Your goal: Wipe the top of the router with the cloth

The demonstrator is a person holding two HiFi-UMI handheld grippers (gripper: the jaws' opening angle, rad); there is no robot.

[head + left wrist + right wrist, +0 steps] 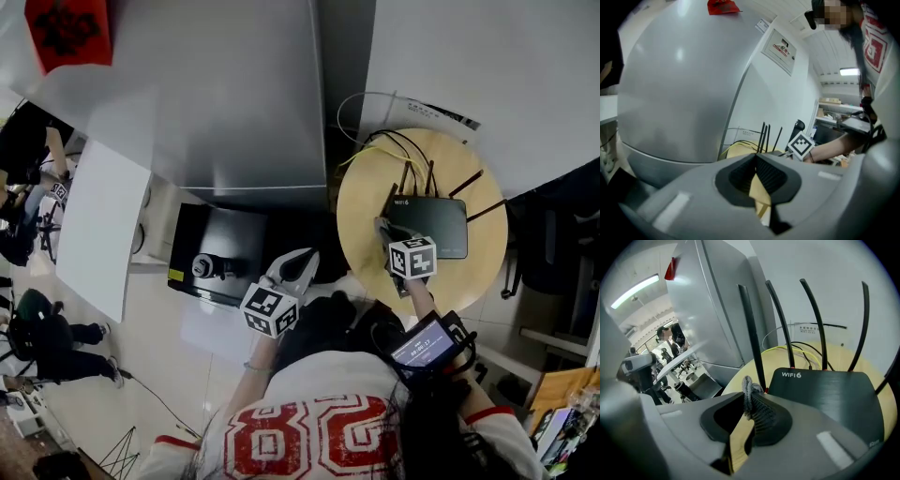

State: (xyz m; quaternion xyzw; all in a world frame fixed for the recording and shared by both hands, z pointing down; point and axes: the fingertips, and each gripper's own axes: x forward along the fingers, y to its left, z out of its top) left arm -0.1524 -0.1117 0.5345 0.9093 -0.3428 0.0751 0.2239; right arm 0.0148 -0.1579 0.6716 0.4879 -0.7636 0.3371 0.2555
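Observation:
A black router point(429, 225) with several upright antennas lies on a round wooden table point(366, 197). My right gripper point(386, 234) hovers at the router's left front corner, shut on a small grey cloth point(749, 392) bunched between its fingertips. In the right gripper view the router point(825, 394) top lies just ahead and to the right, with the cloth beside its edge. My left gripper point(292, 267) hangs off the table's left side, shut with nothing in it. In the left gripper view, its fingertips point(756, 157) meet and the router's antennas point(764, 136) show beyond.
A tall grey cabinet point(225, 94) stands left of the table. On the floor below it is a black box point(220, 258). Yellow and black cables point(375, 150) trail behind the router. A white board point(98, 225) and people point(37, 328) are at far left.

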